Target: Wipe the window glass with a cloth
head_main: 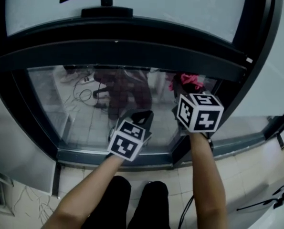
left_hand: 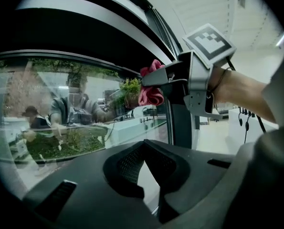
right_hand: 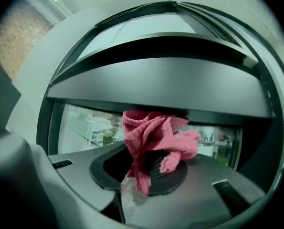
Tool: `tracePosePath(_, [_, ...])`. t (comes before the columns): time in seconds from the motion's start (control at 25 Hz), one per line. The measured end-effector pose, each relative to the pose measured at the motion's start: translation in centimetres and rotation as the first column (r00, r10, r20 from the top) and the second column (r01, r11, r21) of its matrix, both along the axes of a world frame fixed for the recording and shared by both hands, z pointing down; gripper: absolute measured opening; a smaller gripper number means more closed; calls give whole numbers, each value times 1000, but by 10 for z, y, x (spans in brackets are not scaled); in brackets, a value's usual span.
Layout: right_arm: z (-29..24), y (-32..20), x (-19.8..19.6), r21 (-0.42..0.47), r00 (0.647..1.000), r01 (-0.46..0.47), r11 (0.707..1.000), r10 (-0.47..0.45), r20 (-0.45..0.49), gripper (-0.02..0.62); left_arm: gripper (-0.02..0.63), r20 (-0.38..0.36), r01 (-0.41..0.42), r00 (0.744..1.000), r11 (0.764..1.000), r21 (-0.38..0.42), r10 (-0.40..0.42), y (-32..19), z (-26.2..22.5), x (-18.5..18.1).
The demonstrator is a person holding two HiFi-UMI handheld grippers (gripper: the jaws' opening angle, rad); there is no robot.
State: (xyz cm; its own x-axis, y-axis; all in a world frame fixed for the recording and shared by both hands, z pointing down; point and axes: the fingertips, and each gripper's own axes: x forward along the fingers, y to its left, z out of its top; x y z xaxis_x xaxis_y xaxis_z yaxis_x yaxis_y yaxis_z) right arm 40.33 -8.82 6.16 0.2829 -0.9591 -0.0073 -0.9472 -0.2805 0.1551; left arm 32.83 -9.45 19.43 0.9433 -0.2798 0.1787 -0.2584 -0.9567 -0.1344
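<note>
Pink cloth (right_hand: 153,135) is bunched in the right tongs (right_hand: 142,174), which are clenched on it at the upper right corner of the lower window glass (head_main: 79,104). The wiping step appears to be in hand, though contact with the pane cannot be confirmed. The next move likely calls for a pressed sweep leftward. The left tongs (left_hand: 142,173), closed and empty, sit lower left near the glass. The dark frame (head_main: 132,51) bounds the stroke above.

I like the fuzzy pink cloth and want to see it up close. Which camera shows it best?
The right gripper view: the crumpled pink cloth fills the middle, pinched in the right gripper, with its weave clear. The head view shows only a small pink tuft past that gripper. The left gripper view shows it small, from the side.
</note>
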Motion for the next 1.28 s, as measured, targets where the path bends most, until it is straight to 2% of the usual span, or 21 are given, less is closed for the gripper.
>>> tracePosePath(0.08, [-1,-7,-10,-48,990,-29,998,22,-141,64,8,4,18,1000,1000,9,-18,-9,-3,-10])
tracePosePath(0.16, [0,-7,-12,-89,959,-73,993,45,-280,63,8,4,28,1000,1000,11,-28,-12,-5,-16])
tracePosePath(0.24, [3,-8,-14,-114,925,-94,989,44,-376,62,8,10,34,999,999,4,-34,-16,-3,-22])
tracePosePath(0.56, [18,-17,-24,-178,809,-83,981,-38,-587,63,8,55,16,998,998,-55,-13,-23,23,-28])
tracePosePath(0.72, [32,-19,-29,-222,750,-61,973,-102,-653,61,8,84,-3,996,997,-78,10,-19,46,-28])
tracePosePath(0.88, [47,-21,-34,-266,667,-79,961,-148,-731,60,8,117,-16,993,996,-93,26,-14,71,-33])
tracePosePath(1.0, [64,-24,-39,-299,630,-87,950,-180,-756,60,8,145,-19,989,995,-101,33,-12,90,-44])
tracePosePath(1.12, [89,-26,-40,-358,616,-89,930,-231,-753,58,8,160,-22,986,993,-118,41,-8,105,-48])
tracePosePath(1.28, [130,-26,-39,-418,638,-72,905,-281,-717,58,8,178,-18,983,990,-143,44,-5,127,-50])
